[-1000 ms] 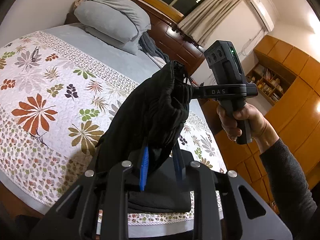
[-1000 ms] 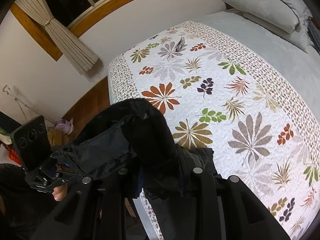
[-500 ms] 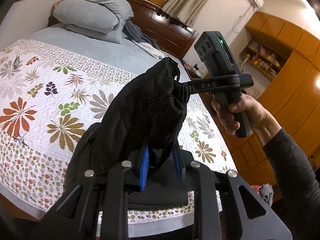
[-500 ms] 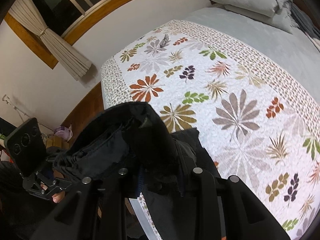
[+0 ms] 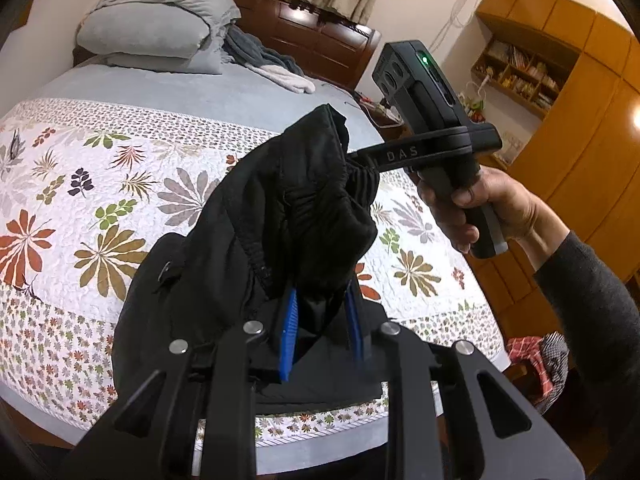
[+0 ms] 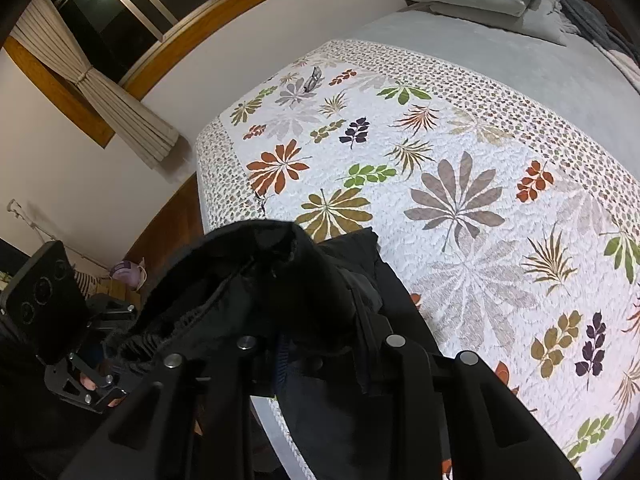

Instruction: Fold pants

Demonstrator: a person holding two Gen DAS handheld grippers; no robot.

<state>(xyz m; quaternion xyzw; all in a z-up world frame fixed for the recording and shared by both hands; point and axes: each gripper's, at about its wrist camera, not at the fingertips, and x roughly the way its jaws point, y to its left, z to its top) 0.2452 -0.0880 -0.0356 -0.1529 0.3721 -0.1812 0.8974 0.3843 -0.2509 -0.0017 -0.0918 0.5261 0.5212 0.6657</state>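
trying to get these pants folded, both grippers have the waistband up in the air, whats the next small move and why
Probably carry the pants forward and lower them onto the quilt: both the left gripper and right gripper pinch the waistband, with the legs bunched at the near edge.

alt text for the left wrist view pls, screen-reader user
Both grippers hold up bunched black pants over a floral quilt: the left gripper clamps the cloth between blue pads, and the right gripper, in a hand, pinches the waistband. Grey pillows lie behind.
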